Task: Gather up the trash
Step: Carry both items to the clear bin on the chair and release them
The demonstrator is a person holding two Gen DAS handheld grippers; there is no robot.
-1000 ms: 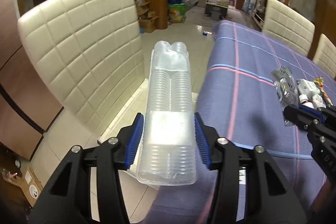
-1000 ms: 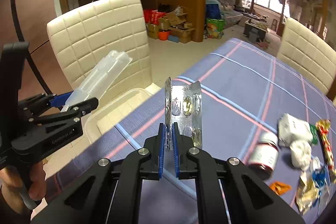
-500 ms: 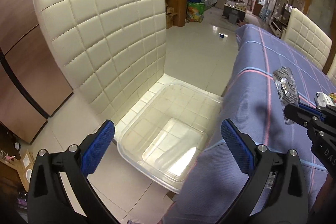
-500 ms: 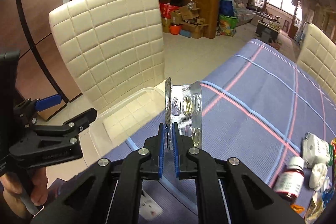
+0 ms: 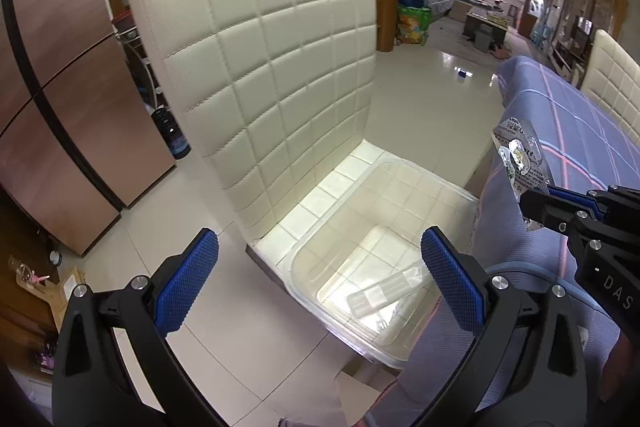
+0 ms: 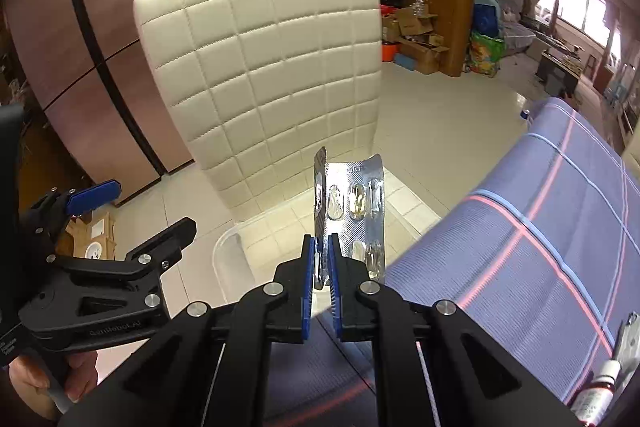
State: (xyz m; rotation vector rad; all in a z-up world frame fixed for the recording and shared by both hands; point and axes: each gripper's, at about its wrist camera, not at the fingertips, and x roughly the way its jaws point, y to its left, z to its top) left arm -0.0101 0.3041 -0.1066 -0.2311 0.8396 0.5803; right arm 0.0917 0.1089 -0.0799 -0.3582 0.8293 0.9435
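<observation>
Dropped from the left gripper [image 5: 320,279], whose jaws now gape empty, the clear plastic sleeve [image 5: 384,293] lies in the bin [image 5: 432,183]. Right gripper [image 6: 322,267] pinches a light, stiff, crinkly blister pack [image 6: 354,199] by its lower edge.

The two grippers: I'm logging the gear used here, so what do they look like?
Both the left gripper and the right gripper are matte black frames with angular cut-outs and silver screw heads. Their fingers carry blue, dimpled pads. Pale lettering is printed on the black bodies. No cables or sleeves show.
</observation>
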